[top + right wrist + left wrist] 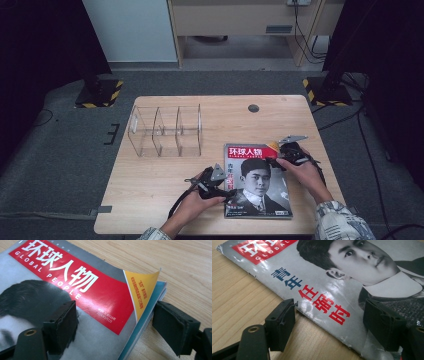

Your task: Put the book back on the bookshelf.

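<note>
A magazine (250, 152) with a red title band and a black-and-white portrait lies flat at the table's front right. My left gripper (228, 189) is at its left edge. In the left gripper view, the left gripper (329, 315) stands open astride that edge of the magazine (317, 285), one jaw over the wood and the other over the cover. My right gripper (275, 161) is at the top right corner. In the right gripper view, the right gripper (117, 320) is open, one jaw above the magazine (100, 295) cover and one beside the pages. The yellow corner flap (142, 290) curls upward.
A clear acrylic organizer (165, 131) with three compartments stands at the back left of the wooden table (150, 200). A round cable hole (253, 108) sits near the far edge. Two stands with hazard-striped bases (100, 94) flank the table on the floor.
</note>
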The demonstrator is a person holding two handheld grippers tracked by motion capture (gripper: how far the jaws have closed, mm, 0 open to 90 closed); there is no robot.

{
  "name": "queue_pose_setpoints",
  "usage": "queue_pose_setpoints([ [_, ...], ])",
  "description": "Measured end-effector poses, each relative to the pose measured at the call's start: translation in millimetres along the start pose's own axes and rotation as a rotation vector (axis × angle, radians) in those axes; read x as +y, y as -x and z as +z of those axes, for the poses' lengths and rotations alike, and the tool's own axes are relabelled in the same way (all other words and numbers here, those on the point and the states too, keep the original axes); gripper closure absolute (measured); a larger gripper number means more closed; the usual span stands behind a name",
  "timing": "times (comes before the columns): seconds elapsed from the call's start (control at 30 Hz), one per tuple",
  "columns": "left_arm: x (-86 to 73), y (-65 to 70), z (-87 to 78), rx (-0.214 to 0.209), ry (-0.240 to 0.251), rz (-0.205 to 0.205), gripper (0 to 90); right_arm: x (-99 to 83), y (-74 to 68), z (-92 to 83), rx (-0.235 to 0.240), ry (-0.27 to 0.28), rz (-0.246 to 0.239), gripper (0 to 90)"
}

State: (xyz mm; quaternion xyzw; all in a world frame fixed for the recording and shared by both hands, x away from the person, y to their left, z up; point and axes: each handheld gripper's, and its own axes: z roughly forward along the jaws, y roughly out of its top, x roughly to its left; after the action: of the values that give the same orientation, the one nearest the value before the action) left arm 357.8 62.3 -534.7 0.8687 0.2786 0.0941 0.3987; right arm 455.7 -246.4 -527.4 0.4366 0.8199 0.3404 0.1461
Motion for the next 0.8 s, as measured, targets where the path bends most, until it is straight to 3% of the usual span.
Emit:
queue_pose_setpoints([
  [0.57, -0.2, 0.1, 0.1, 0.000, 0.002, 0.001, 24.8, 2.8, -6.6, -18.3, 0.025, 0.043, -0.029, 33.0],
  [0.8, -0.2, 0.1, 0.1, 0.000, 0.002, 0.002, 24.7, -3.1, -5.2, -22.6, 0.003, 0.015, -0.051, 48.5],
])
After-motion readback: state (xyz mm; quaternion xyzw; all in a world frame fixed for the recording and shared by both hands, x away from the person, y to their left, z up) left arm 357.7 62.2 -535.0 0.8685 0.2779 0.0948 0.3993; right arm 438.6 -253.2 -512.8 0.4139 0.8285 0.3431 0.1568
